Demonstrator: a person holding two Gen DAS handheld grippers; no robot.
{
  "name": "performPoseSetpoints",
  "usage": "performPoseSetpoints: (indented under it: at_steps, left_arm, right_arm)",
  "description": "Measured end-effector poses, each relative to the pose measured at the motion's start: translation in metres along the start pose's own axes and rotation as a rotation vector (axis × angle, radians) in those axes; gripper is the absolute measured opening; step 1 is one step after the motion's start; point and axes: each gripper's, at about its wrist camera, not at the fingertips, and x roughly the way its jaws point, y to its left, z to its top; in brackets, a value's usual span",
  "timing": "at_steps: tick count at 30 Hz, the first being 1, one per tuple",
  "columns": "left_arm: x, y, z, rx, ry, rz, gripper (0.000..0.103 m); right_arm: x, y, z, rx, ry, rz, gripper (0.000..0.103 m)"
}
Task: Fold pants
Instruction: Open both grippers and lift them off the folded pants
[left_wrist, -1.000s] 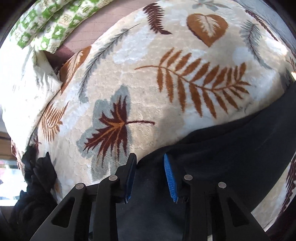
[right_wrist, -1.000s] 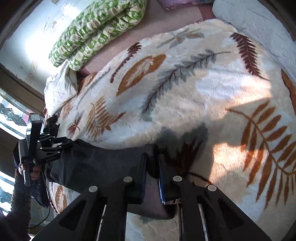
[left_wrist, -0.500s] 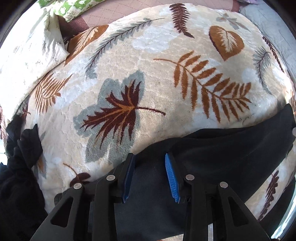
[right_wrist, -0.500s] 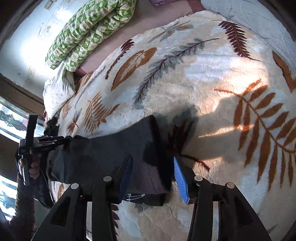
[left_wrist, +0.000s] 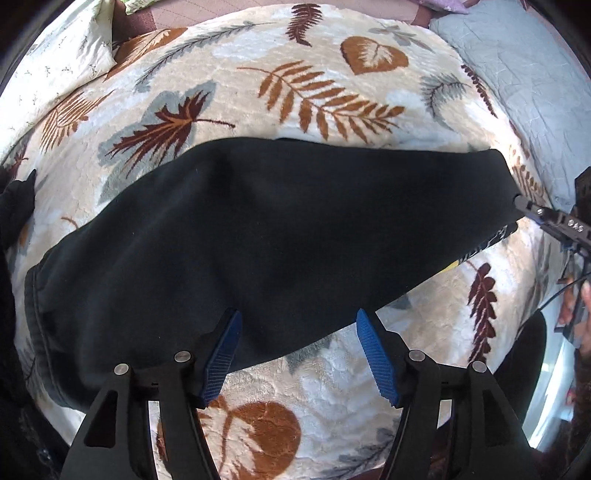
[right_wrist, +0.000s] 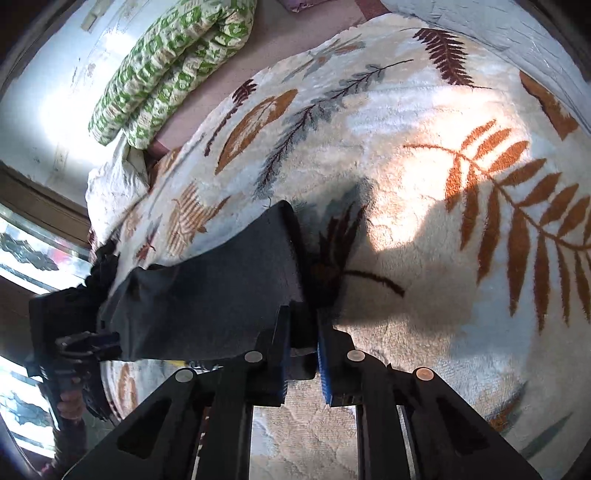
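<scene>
Left gripper (left_wrist: 297, 334): jaws spread wide, nothing gripped, held just over the near edge at 6 o'clock.
Right gripper (right_wrist: 300, 345): clenched on a corner of the pants (left_wrist: 258, 229), probably so that end can be carried over.
Pants: laid across the leaf-print blanket (left_wrist: 325, 66), 9 to 3 o'clock.

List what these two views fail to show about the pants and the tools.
- Pants: waistband end cut off by the left wrist view's lower-left edge.
- Printing near the pants' right end, left wrist view: too small to read.
- Cloth pinched in the right tool, right wrist view: the tool's own fingers hide it.
</scene>
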Motion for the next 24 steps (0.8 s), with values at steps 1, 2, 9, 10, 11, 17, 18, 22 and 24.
performPoseSetpoints:
  at_steps: [1,2,9,10,11,17,18,22,24]
  left_arm:
    - [0.007,0.0,-0.003,-0.005,0.02,0.018,0.065]
    - [0.014,0.0,-0.002,-0.014,0.037,0.027,0.065]
    - [-0.007,-0.013,-0.016,-0.126,-0.038,-0.075,0.07]
    - [-0.013,-0.017,-0.018,-0.176,-0.053,-0.15,0.074]
    - [-0.015,-0.022,-0.019,-0.24,-0.063,-0.22,0.081]
    - [0.015,-0.06,-0.017,-0.497,0.021,-0.501,0.079]
    - [0.021,-0.065,-0.015,-0.537,0.035,-0.526,0.077]
    - [0.035,-0.08,-0.01,-0.656,0.045,-0.559,0.076]
    - [0.04,-0.086,-0.009,-0.694,0.045,-0.531,0.075]
  right_arm:
    - [-0.004,-0.004,-0.001,0.023,-0.01,0.017,0.012]
    - [-0.005,-0.009,-0.003,0.038,-0.009,0.01,0.01]
    - [-0.016,-0.024,-0.004,0.125,-0.031,0.08,0.026]
    - [-0.018,-0.024,-0.002,0.124,-0.03,0.089,0.039]
    - [-0.02,-0.023,0.0,0.121,-0.028,0.084,0.049]
    - [-0.017,-0.023,0.009,0.14,0.003,0.12,0.049]
    - [-0.015,-0.023,0.01,0.142,0.012,0.124,0.05]
    - [-0.012,-0.025,0.015,0.134,0.037,0.145,0.05]
    - [-0.011,-0.027,0.018,0.136,0.042,0.16,0.052]
